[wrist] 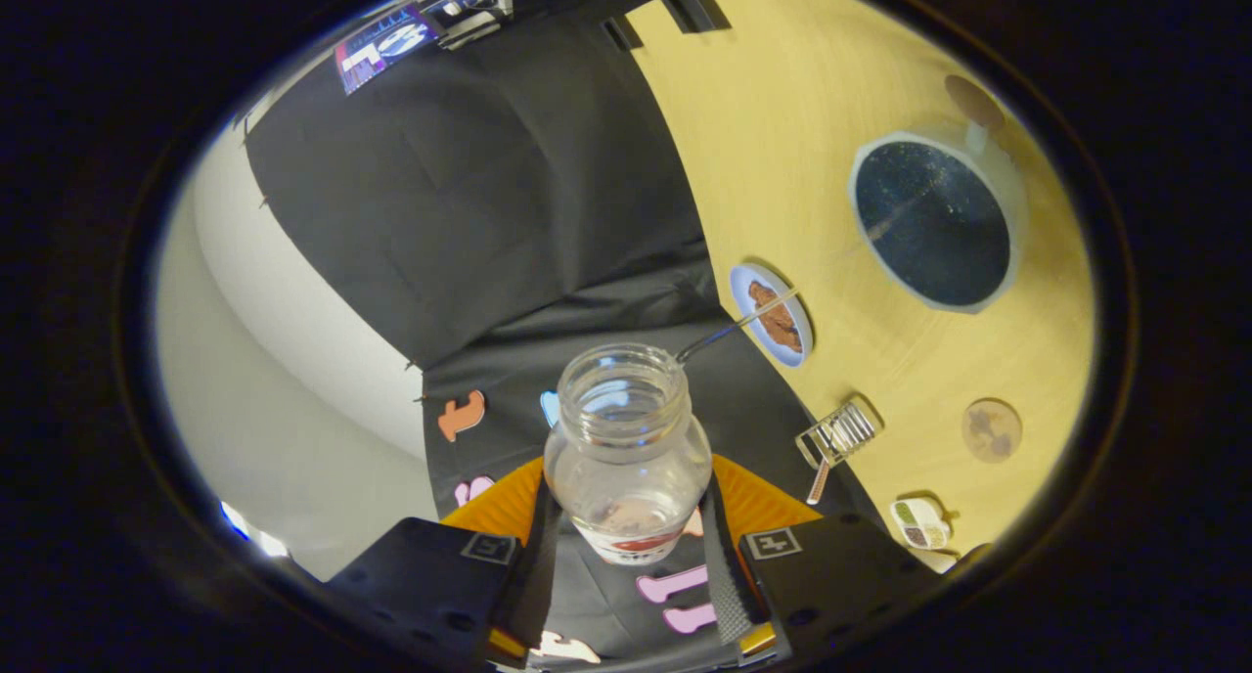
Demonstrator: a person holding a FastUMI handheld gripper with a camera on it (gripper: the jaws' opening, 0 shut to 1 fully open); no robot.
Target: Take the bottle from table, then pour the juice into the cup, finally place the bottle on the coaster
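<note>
**Ana:** Tilting hard now. The gripper (626,556) has its two fingers pinched on the lower body of the bottle (627,453), one on each flank, and the whole view is rolled over, so the wooden table (782,125) stands up on the right.

**Ben:** So the lift is done. I'd judge we're in the pour step, or swinging into it. Where's the cup?

**Ana:** Hard to say for certain. That round glassy vessel with the dark inside (931,221), well beyond the fingers on the table, looks like the cup (931,221), seen from above. The bottle's mouth isn't over it; it points at the black cloth.

**Ben:** Then the next move calls for carrying the open mouth across above that rim before tipping further. And the coaster?

**Ana:** Likely the flat round cork-like disc (991,429), nearer us on the table.

**Ben:** Materials?

**Ana:** Clear bottle, threaded neck, no cap, rounded shoulders; smooth, so the pinch must hold. There's little liquid visible. Also a blue plate of brown food (772,313) with a thin metal utensil (729,330) across it.
</note>
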